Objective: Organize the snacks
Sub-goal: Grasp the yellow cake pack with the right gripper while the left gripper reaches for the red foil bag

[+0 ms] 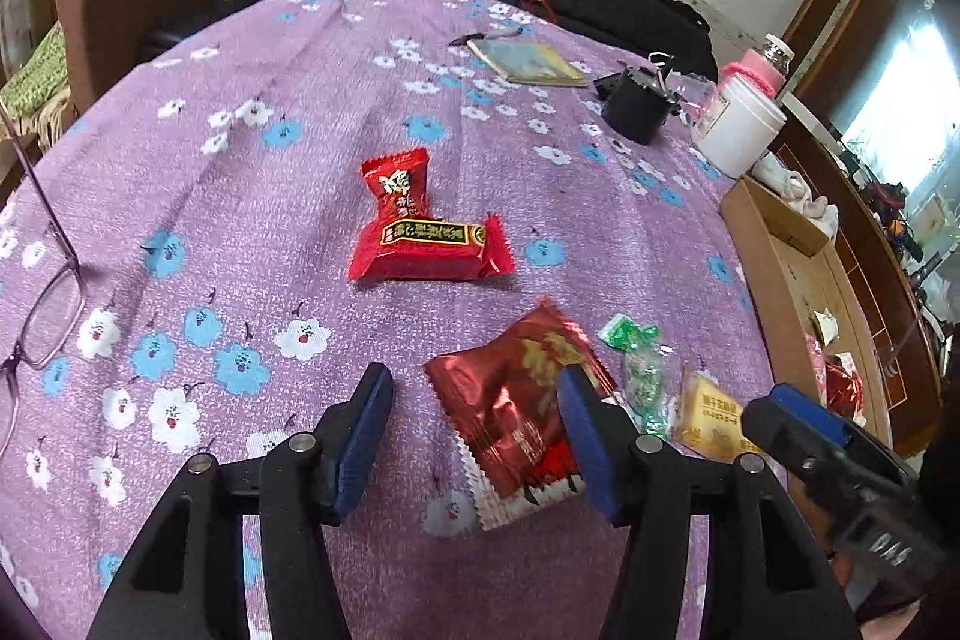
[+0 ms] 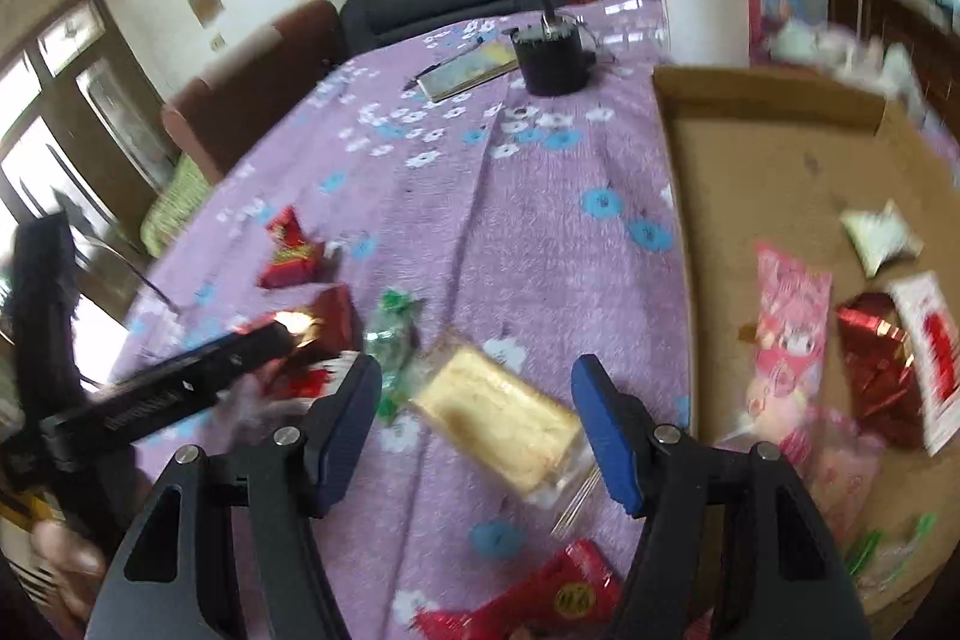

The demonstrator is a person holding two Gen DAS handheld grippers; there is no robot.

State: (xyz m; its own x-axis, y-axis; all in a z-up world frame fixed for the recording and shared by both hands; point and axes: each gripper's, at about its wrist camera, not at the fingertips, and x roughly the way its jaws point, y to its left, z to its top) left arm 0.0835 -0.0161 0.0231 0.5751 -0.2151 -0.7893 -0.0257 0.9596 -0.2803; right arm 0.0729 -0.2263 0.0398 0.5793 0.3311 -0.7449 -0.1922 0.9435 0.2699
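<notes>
Purple tablecloth [image 1: 300, 196], eyeglasses [image 1: 42, 322] left-view only

A: Table layout?
B: Two snack packets [image 1: 420, 226] mid-tablecloth [image 1: 240, 196], touching. Nearer, a foil packet [image 1: 510, 412], then a twist-wrapped candy [image 1: 639, 370] and a cake slice [image 1: 714, 418] to its right.
A: The box?
B: Cardboard tray [image 2: 774, 172] at the right edge, several packets inside. Notebook [image 1: 528, 61], pot [image 1: 636, 106], tub [image 1: 741, 130] behind. Glasses [image 1: 42, 316] far left.
</notes>
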